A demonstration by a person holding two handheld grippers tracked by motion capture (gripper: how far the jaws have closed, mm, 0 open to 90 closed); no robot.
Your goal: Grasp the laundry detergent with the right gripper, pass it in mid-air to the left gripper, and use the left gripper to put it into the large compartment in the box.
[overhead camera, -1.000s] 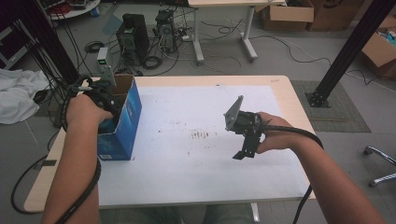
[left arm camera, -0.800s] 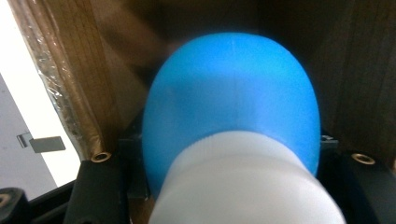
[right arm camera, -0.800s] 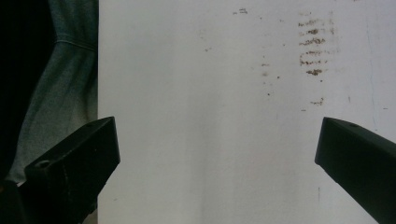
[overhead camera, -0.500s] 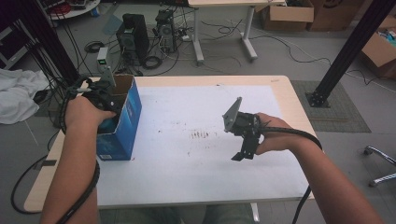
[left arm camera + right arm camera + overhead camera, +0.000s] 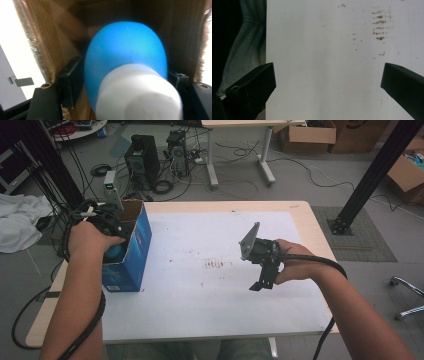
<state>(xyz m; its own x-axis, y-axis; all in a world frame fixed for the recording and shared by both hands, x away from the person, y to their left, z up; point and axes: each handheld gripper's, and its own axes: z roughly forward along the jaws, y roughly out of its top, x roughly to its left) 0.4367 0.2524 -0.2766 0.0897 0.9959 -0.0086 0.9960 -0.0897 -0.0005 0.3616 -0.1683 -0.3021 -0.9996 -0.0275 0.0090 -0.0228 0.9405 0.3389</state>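
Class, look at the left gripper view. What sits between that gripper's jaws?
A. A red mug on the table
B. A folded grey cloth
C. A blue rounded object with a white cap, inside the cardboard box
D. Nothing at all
C: in the left gripper view the blue rounded object with its white cap sits between the left gripper's jaws, with the cardboard box walls around it.

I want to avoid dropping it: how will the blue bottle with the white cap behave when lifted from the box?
The blue bottle looks smooth and rounded, so it may slip or turn between the left gripper fingers. It probably rolls if laid down. The cardboard box seems light and might shift.
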